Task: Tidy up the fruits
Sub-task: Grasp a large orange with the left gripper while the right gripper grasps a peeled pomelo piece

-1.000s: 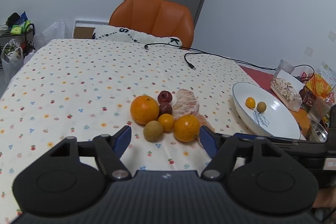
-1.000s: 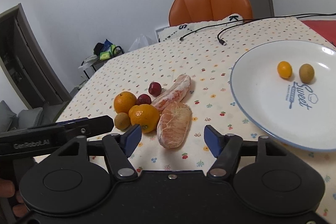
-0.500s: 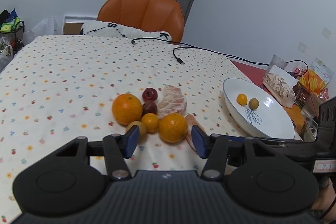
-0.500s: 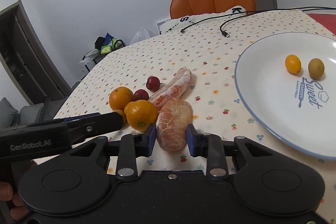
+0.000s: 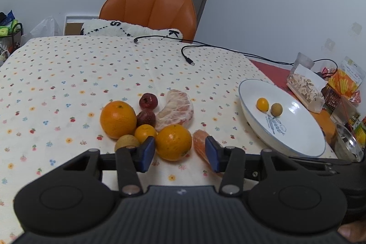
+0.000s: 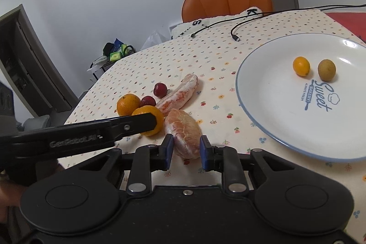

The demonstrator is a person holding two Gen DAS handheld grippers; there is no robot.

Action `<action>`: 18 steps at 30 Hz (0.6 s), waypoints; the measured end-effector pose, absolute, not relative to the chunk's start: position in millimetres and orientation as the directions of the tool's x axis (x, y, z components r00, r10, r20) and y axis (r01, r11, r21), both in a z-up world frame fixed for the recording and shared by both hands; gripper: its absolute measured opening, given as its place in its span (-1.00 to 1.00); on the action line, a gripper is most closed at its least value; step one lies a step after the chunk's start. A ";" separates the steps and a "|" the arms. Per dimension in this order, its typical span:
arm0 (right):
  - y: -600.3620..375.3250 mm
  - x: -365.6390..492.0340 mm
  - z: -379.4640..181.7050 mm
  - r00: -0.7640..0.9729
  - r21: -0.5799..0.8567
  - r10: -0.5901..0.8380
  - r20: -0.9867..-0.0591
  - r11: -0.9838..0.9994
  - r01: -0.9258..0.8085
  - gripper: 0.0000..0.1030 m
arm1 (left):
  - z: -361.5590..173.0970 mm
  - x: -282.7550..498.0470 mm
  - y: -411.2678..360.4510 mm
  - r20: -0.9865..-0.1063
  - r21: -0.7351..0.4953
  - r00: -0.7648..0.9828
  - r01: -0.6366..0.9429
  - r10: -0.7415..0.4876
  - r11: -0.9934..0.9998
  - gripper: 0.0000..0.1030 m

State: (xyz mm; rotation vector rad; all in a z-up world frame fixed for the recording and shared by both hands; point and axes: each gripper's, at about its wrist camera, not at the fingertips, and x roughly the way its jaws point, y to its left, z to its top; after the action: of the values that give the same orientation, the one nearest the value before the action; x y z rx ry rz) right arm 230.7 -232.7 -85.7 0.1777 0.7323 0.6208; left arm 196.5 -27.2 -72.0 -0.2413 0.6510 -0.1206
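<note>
Blue pads of the right hand-held gripper [image 6: 184, 149] are closing on a peeled grapefruit piece [image 6: 184, 134] lying on the surface [image 6: 205, 61] — both pads touch its sides. The left hand-held gripper [image 5: 178, 153], angled downward, is closing around an orange [image 5: 173, 141] — pads apart from it. Nearby, a plate [image 6: 274, 111] holds two small fruits.

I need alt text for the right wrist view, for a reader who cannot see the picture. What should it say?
The right gripper is closing its blue pads on a peeled citrus piece lying on a flower-print tablecloth. To its left, the left gripper's finger reaches against an orange. At right, a white plate holds two small fruits.
</note>
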 end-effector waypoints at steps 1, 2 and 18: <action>-232.2 231.3 -85.4 0.574 0.360 0.587 -0.571 0.808 -0.467 -0.54 | -73.2 197.4 -28.2 -0.585 -0.254 0.791 0.031 -0.179 0.967 -0.10; -231.6 231.8 -85.4 0.574 0.360 0.587 -0.572 0.807 -0.468 -0.53 | -73.9 197.9 -29.2 -0.583 -0.248 0.794 0.028 -0.173 0.968 -0.12; -219.5 237.3 -87.3 0.575 0.326 0.578 -0.580 0.811 -0.486 -0.25 | -72.6 194.8 -23.1 -0.575 -0.270 0.801 0.003 -0.164 0.963 -0.36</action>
State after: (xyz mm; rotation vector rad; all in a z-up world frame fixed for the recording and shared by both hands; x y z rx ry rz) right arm 237.3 -219.5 -87.3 0.1368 0.7278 0.6248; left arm 194.8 -23.1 -72.6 -0.2631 0.6367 -0.0910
